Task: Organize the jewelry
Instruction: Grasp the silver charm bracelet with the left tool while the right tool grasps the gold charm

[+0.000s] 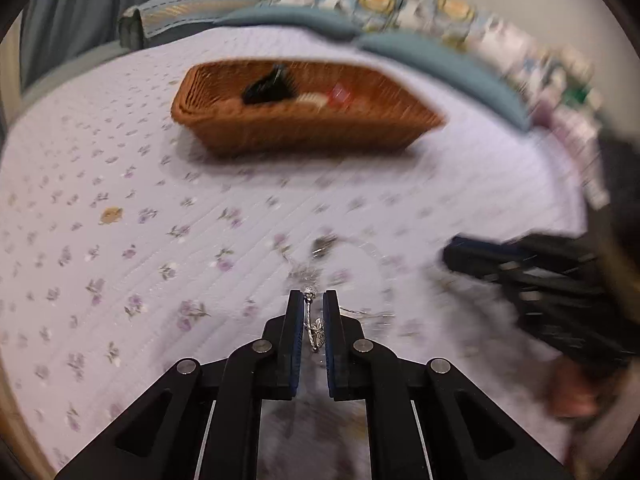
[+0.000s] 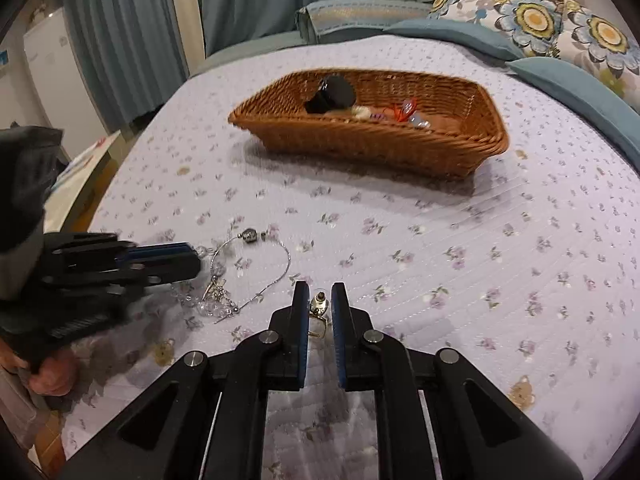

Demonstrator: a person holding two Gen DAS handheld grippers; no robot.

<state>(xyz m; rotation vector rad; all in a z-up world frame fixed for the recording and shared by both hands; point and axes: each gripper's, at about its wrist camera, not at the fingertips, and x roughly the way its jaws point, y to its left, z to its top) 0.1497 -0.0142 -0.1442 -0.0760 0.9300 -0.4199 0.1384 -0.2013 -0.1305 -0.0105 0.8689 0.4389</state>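
In the left wrist view my left gripper (image 1: 313,296) is shut on a thin silver chain with a butterfly charm (image 1: 316,330), and the rest of the chain trails blurred onto the bedspread ahead. From the right wrist view the left gripper (image 2: 194,258) sits at the left edge of a tangle of silver and crystal jewelry (image 2: 224,280). My right gripper (image 2: 319,292) is shut on a small gold earring (image 2: 318,305), just right of that tangle. A brown wicker basket (image 2: 360,144) holding a black item and several small pieces stands farther back on the bed.
The lilac flowered bedspread (image 2: 480,240) covers the bed around the basket (image 1: 300,132). Teal and flowered pillows (image 2: 560,28) line the far right edge. Blue curtains and a white cabinet stand beyond the bed's left side. The right gripper (image 1: 454,252) shows blurred at right in the left wrist view.
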